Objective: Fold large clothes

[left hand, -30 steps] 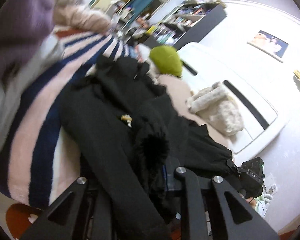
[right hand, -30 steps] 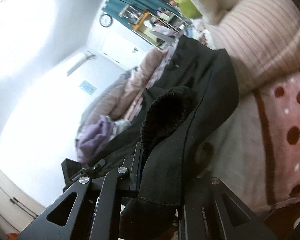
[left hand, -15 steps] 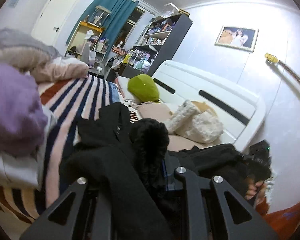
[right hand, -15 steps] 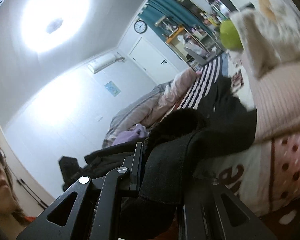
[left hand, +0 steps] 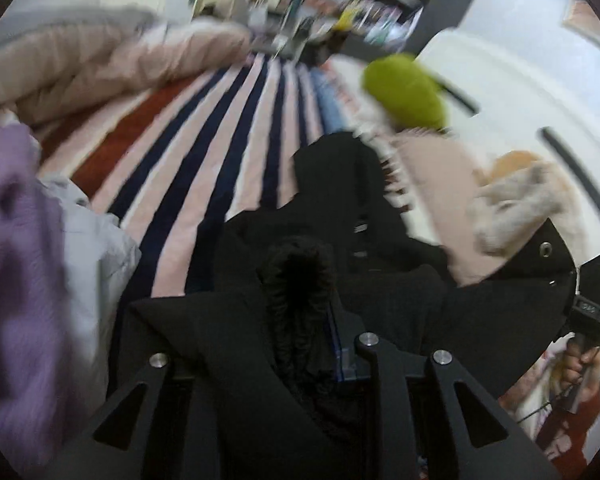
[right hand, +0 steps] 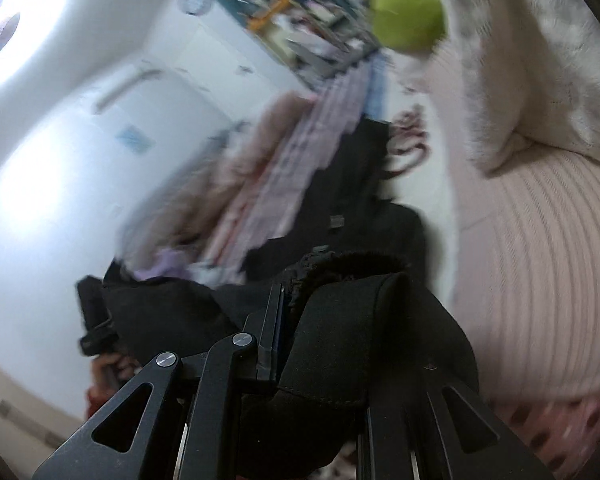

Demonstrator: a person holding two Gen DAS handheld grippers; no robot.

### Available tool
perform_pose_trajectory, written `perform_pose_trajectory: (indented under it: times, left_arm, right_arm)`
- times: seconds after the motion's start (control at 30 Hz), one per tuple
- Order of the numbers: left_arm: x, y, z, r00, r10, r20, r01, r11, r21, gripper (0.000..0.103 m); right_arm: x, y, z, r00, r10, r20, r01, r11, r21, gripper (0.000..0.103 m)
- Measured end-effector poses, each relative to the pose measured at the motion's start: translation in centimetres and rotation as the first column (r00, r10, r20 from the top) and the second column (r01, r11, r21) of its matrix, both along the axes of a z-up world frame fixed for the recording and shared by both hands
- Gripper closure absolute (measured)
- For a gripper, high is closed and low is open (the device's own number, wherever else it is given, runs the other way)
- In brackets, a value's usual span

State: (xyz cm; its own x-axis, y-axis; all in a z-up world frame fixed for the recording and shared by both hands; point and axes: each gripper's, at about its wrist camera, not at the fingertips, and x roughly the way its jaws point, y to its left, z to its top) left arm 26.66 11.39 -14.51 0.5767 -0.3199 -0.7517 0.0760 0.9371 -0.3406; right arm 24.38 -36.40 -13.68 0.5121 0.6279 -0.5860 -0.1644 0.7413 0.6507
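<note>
A large black coat (left hand: 340,208) with a fleece-lined edge lies partly on the striped bed cover (left hand: 204,140) and hangs up between my two grippers. My left gripper (left hand: 304,344) has a fleecy fold between its fingers; its jaws are opening, and the cloth still sits pinched there. Its left finger is buried under the fabric. In the right wrist view the coat (right hand: 360,184) runs away along the bed, and my right gripper (right hand: 324,340) is shut on a thick hem, which hides its right finger. The right gripper (left hand: 592,304) also shows at the left wrist view's right edge, with coat stretched toward it.
A purple garment (left hand: 16,260) and a grey one (left hand: 96,248) are piled at the left. A pink comforter (left hand: 100,64) lies behind. A green pillow (left hand: 404,92), a fluffy white cushion (left hand: 512,204), a ribbed pink pillow (right hand: 540,260) and a white headboard (left hand: 520,80) bound the right.
Both grippers have swung across the bed with the coat still in them. Both views tilted up toward walls and ceiling, then back down onto the bed; both are motion-blurred now.
</note>
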Motion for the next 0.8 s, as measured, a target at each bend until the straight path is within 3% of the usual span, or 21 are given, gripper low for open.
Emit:
perform_pose_trajectory:
  times: [0.17,0.2,0.23,0.3,0.33,0.4,0.43,0.47,0.5,0.67,0.73,0.77,0.8]
  left_arm:
    - [6.5,-0.2,-5.6,0.993,0.037,-0.112,-0.039,0.999,-0.014,0.079]
    - [7.2,-0.2,-6.2,0.991,0.039,-0.128,-0.044,0.998,-0.034,0.073]
    - [7.7,-0.2,-6.8,0.987,0.035,-0.155,-0.045,0.997,-0.06,0.059]
    - [7.7,-0.3,-7.5,0.977,-0.018,-0.212,-0.005,0.994,-0.109,0.039]
    - [7.3,-0.3,-7.2,0.977,-0.05,-0.206,0.027,0.993,-0.115,0.037]
    - [5.5,0.2,-5.8,0.983,-0.096,-0.157,0.078,0.99,-0.114,0.033]
    - [4.4,0.7,-5.1,0.986,-0.105,-0.132,0.089,0.988,-0.127,0.029]
    - [2.9,1.3,-4.0,0.989,-0.11,-0.102,0.094,0.984,-0.15,0.028]
    - [1.8,1.9,-3.0,0.991,-0.112,-0.075,0.098,0.981,-0.168,0.027]
    - [-3.4,1.8,-1.0,0.988,-0.156,0.014,0.156,0.974,-0.165,0.027]
    - [-3.7,0.7,-2.0,0.98,-0.197,-0.011,0.192,0.968,-0.16,0.029]
    - [-3.7,0.1,-2.8,0.974,-0.224,-0.024,0.217,0.963,-0.163,0.033]
    - [-3.6,-0.9,-3.6,0.965,-0.258,-0.039,0.248,0.954,-0.169,0.049]
  right_arm:
    - [7.7,-0.1,-5.9,0.985,-0.05,-0.167,0.047,0.999,-0.018,0.092]
    - [8.6,-0.2,-6.8,0.98,-0.055,-0.19,0.053,0.998,-0.017,0.092]
    - [9.6,-0.4,-8.0,0.972,-0.055,-0.229,0.056,0.998,-0.004,0.09]
    - [10.3,-0.9,-9.0,0.963,-0.034,-0.267,0.048,0.998,0.045,0.076]
    - [10.1,-1.1,-8.7,0.967,-0.014,-0.254,0.033,0.997,0.068,0.074]
    - [9.0,-1.3,-7.3,0.978,0.035,-0.207,-0.019,0.997,0.079,0.047]
    - [8.3,-1.3,-6.5,0.982,0.052,-0.183,-0.039,0.996,0.076,0.038]
    - [7.1,-1.4,-5.1,0.987,0.07,-0.142,-0.061,0.996,0.062,0.022]
    - [5.6,-1.4,-3.6,0.993,0.078,-0.094,-0.075,0.997,0.038,0.016]
    - [0.7,0.5,0.2,0.984,0.168,0.054,-0.168,0.986,-0.01,0.021]
    - [0.2,2.4,-0.1,0.976,0.212,0.048,-0.211,0.977,-0.021,0.036]
    - [0.4,3.1,-0.5,0.975,0.221,0.034,-0.22,0.975,-0.031,0.049]
    - [0.9,3.9,-1.2,0.974,0.226,0.011,-0.225,0.973,-0.044,0.061]
